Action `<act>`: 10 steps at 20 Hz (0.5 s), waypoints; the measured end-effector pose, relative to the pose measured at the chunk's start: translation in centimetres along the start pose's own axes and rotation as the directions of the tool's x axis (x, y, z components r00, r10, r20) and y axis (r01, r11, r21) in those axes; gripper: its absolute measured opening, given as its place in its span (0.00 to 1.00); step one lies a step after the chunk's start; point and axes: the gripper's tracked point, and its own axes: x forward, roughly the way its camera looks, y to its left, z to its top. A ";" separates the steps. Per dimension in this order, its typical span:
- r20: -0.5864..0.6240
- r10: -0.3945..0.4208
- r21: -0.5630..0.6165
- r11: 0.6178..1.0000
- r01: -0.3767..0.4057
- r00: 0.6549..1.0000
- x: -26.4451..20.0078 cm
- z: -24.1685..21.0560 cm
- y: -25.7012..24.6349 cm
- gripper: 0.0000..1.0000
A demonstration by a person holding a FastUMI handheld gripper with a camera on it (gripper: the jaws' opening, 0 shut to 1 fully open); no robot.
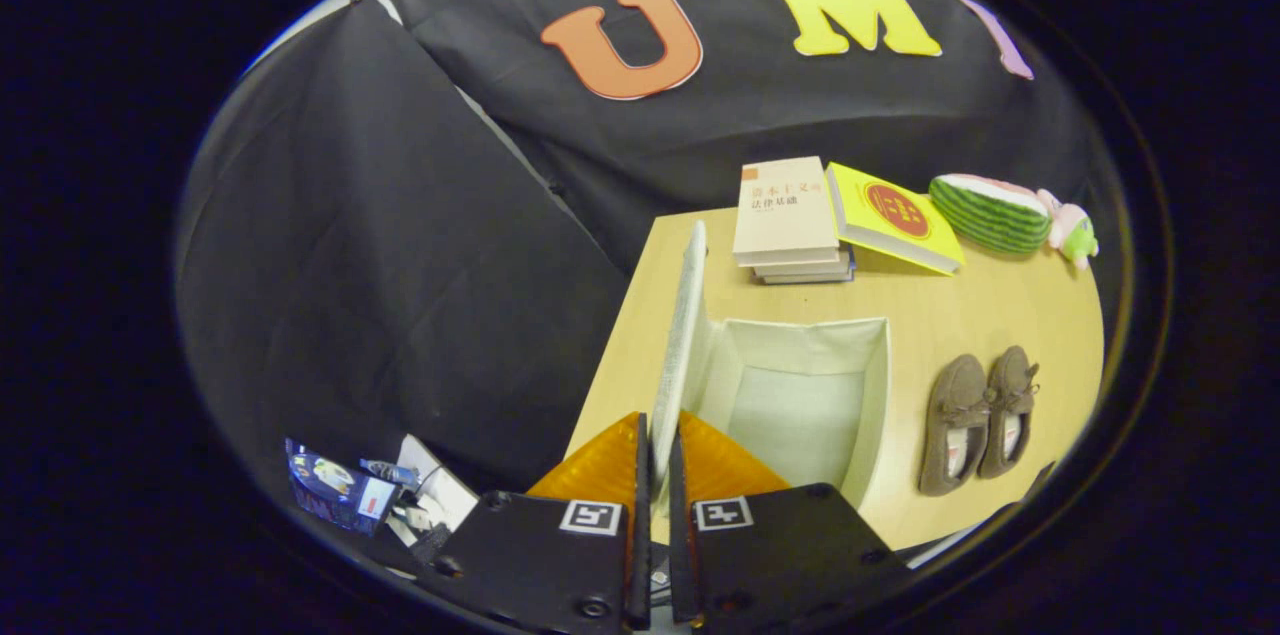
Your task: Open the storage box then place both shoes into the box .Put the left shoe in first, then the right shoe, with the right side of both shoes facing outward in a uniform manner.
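The white storage box [800, 395] stands open on the wooden table [960, 315], its inside empty. Its lid [682, 335] is swung up on edge along the box's left side. My gripper [656, 445] is shut on the lid's near end, the orange fingers [600, 465] pressing it from both sides. Two brown shoes [975, 420] lie side by side on the table to the right of the box, toes pointing away from me.
Beyond the box sits a stack of books [790, 220] with a yellow book [895, 215] leaning on it. A watermelon-shaped plush [990, 210] and a small pink-green toy [1070, 230] lie further right. Small packets [345, 490] lie below the table's left edge.
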 end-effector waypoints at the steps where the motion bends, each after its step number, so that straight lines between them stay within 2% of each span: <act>1: -0.017 -0.001 -0.001 1.000 0.001 1.000 0.4 -0.4 0.8 0.15; 2: -0.035 -0.005 0.011 1.000 0.005 0.999 0.7 -1.1 1.6 0.17; 6: -0.049 -0.065 0.025 0.997 0.067 0.997 1.5 -2.7 2.1 0.33; 8: -0.058 -0.131 -0.029 0.991 0.129 0.990 0.9 -3.4 1.1 0.48; 10: 0.002 -0.173 -0.098 0.980 0.172 0.985 0.4 -2.3 0.7 0.50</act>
